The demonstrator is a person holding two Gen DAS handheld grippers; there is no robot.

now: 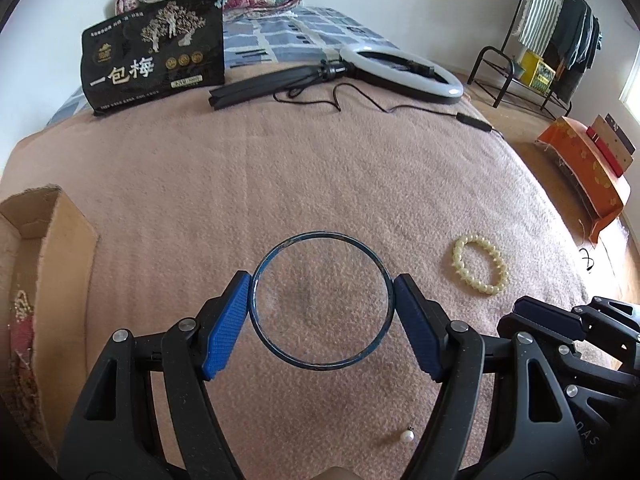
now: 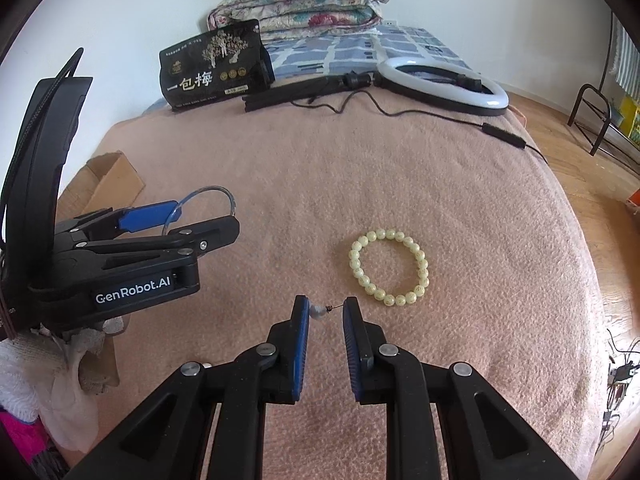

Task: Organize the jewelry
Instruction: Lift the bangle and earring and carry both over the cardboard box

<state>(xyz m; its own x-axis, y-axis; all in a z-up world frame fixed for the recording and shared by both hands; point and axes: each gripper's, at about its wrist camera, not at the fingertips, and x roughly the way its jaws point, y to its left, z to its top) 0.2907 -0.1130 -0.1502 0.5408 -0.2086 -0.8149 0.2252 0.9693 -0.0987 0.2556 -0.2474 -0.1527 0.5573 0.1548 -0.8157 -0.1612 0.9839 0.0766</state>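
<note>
My left gripper (image 1: pixel 322 300) is shut on a thin blue bangle (image 1: pixel 320 236), held by its sides above the pink blanket; it also shows in the right wrist view (image 2: pixel 208 192). A cream beaded bracelet (image 2: pixel 390 267) lies on the blanket, right of the bangle (image 1: pixel 480 270). My right gripper (image 2: pixel 326 312) is open, its blue pads on either side of a pearl earring (image 2: pixel 319 312) on the blanket. The earring also shows in the left wrist view (image 1: pixel 407 436). A cardboard box (image 1: pixel 48 248) stands at the left.
A black snack bag (image 1: pixel 154 50), a folded tripod (image 1: pixel 272 82) and a ring light (image 1: pixel 400 74) with its cable lie at the far side. Folded quilts (image 2: pixel 300 4) are stacked behind. An orange box (image 1: pixel 584 164) and a clothes rack (image 1: pixel 552 36) stand to the right.
</note>
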